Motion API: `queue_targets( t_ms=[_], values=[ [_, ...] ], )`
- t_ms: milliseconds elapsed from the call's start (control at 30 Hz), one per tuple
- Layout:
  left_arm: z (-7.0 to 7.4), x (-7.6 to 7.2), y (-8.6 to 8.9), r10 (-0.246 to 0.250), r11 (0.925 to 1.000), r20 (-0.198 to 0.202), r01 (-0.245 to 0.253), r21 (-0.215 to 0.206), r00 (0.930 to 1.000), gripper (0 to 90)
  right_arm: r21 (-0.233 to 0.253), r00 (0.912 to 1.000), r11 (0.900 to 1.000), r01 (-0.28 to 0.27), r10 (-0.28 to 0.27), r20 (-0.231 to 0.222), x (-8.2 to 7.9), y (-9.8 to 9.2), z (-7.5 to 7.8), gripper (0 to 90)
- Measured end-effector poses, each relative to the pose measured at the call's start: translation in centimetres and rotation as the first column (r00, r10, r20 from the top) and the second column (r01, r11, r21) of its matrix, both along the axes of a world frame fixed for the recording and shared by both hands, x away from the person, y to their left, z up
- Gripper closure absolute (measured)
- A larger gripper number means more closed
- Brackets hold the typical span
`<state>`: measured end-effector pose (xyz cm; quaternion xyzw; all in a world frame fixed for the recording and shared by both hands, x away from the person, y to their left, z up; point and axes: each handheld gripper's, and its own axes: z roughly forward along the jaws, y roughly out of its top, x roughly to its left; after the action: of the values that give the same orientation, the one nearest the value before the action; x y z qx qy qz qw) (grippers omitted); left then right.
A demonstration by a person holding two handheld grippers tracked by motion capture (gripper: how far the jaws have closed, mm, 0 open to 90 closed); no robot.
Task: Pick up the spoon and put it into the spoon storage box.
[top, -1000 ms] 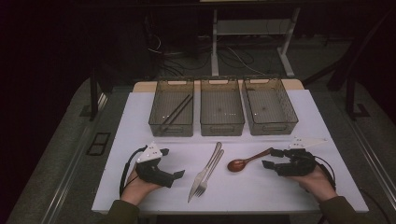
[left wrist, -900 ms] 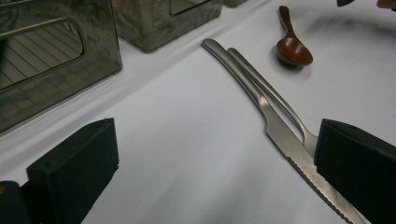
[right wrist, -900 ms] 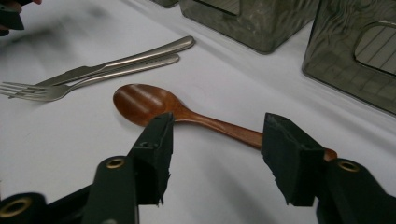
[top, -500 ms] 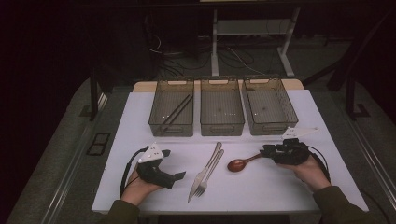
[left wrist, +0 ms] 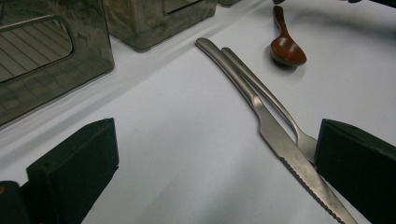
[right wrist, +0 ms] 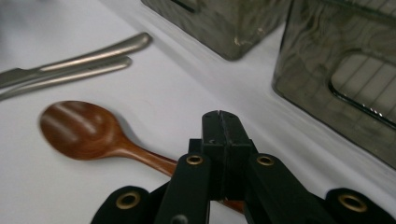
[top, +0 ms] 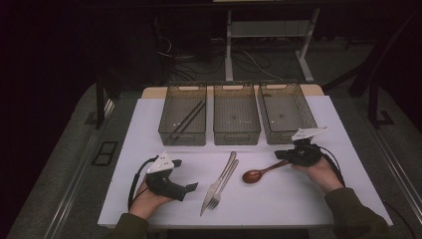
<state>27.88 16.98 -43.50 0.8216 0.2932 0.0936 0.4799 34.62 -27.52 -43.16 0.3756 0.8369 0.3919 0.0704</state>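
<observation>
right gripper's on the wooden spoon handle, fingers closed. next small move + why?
Probably lift the wooden spoon slightly off the table. The right gripper shows its fingers shut over the handle, while the bowl lies on the white surface, and the bin stands open just behind it.

A lab or test room, by the look of it, set up for recording rather than eating. The white-covered table [top: 149, 124] stands in a dark space, and on the floor beyond it loose cables [top: 249, 62] trail around a bare metal stand [top: 263, 35]. Three identical smoky plastic bins [top: 236, 119] sit in a neat row, well ahead of the fingers.
</observation>
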Motion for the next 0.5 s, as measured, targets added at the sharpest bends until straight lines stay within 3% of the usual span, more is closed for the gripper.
queue_targets(
  t_ms=[233, 500],
  values=[
    [0.0, 0.0, 0.0, -0.002, 1.0000, -0.002, 0.002, -0.004, 1.0000, 0.0, -0.046, 0.9989, 0.999, 0.007, -0.009, -0.046, 0.8, 0.5, -1.3, 88.6],
    [0.1, 0.0, 0.1, -0.004, 1.0000, -0.004, 0.004, -0.005, 1.0000, 0.0, -0.075, 0.9972, 0.997, -0.006, 0.000, -0.075, 0.8, 0.4, -1.6, 88.7]
  ],
)
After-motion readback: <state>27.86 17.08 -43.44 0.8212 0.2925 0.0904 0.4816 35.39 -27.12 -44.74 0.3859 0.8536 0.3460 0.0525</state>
